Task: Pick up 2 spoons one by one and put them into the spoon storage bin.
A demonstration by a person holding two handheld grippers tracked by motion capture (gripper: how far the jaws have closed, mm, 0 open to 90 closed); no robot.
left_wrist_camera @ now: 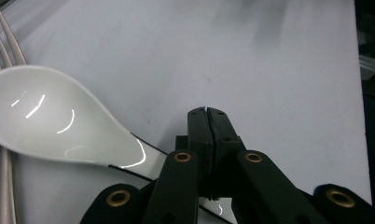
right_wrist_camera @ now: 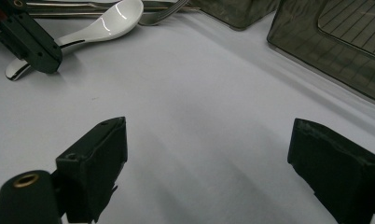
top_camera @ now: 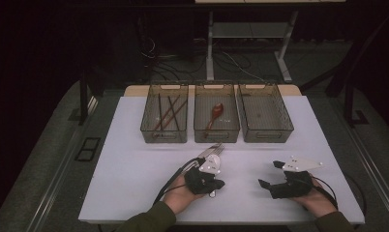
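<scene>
The high view looks forward and down from the person's side onto the whole white table (top_camera: 134, 183), bins at twelve o'clock. The left gripper view sits low and close over the white spoon (left_wrist_camera: 59, 121). The right gripper view skims the tabletop, catching that spoon (right_wrist_camera: 106, 21) at eleven o'clock.

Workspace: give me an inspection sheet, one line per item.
Surface: white table, bare in front of the right gripper.
Job's things: white spoon lying on the table, a metal fork beside it.
Clutter: three clear bins at the far edge; chopsticks in the left one, a brown spoon in the middle one.
Grippers: left gripper with jaws together over the spoon's handle; right gripper open, holding nothing.
Cables: black cable trailing from the left gripper.
Surroundings: dark floor, metal table legs beyond.
</scene>
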